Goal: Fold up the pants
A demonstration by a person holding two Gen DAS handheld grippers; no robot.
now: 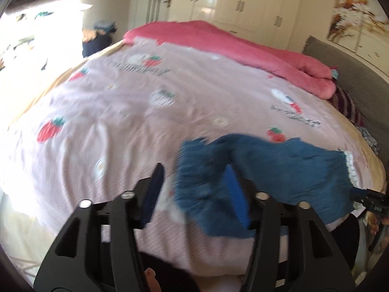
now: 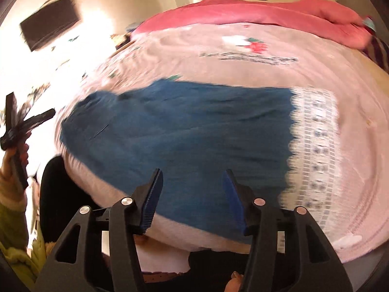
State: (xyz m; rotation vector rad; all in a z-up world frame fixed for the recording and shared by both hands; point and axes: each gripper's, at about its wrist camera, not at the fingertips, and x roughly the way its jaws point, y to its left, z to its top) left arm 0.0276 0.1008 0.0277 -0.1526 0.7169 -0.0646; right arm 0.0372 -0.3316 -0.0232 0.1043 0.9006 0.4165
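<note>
Pants: the blue pants [image 2: 184,131] lie on the bed [image 1: 102,121], near the edge close to you, on the pink sheet with strawberries. In the right wrist view they look like one flat blue block with a white patterned band [image 2: 313,150] at the right end.
Left tool: your left tool [image 1: 194,189] has its jaws apart. Some blue cloth shows between the fingers in its own view, but the pads do not press on it, so I judge it holds nothing.
Right tool: your right tool [image 2: 193,192] also has its jaws apart, above the near edge of the pants, and it grips nothing.
Done: as far as the pictures show, the pants are already laid over themselves at least once, because no two separate legs can be seen. The blur makes this uncertain.
Left to do: the left end is still wrinkled and uneven. You probably need one more fold to make the block shorter, then a smoothing.
Other: a pink blanket [image 1: 243,48] lies at the far side of the bed, well apart from the pants.
</note>
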